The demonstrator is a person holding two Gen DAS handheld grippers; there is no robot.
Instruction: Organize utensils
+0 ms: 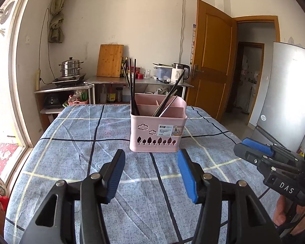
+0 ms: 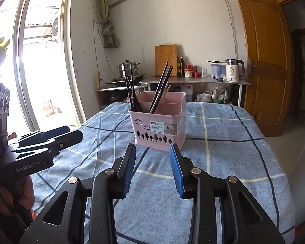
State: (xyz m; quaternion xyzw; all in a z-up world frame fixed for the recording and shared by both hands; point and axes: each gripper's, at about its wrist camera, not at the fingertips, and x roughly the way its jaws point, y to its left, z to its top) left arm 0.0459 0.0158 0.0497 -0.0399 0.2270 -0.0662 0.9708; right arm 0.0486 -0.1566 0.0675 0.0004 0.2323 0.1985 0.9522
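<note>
A pink utensil basket (image 1: 152,136) stands upright on the blue checked tablecloth (image 1: 91,162); it also shows in the right wrist view (image 2: 158,130). Dark chopsticks (image 1: 133,85) stand in its left compartment, and more chopsticks (image 1: 168,97) lean in another compartment. They also show in the right wrist view (image 2: 130,87). My left gripper (image 1: 150,158) is open and empty, just in front of the basket. My right gripper (image 2: 152,152) is open and empty, also just in front of it. Each gripper shows at the side of the other's view.
A steel counter (image 1: 140,81) at the back wall holds a cutting board (image 1: 109,61), bottles and a kettle (image 1: 180,74). A steamer pot (image 1: 70,67) sits at the left. A window is on the left, a wooden door (image 1: 211,61) and a fridge (image 1: 284,101) on the right.
</note>
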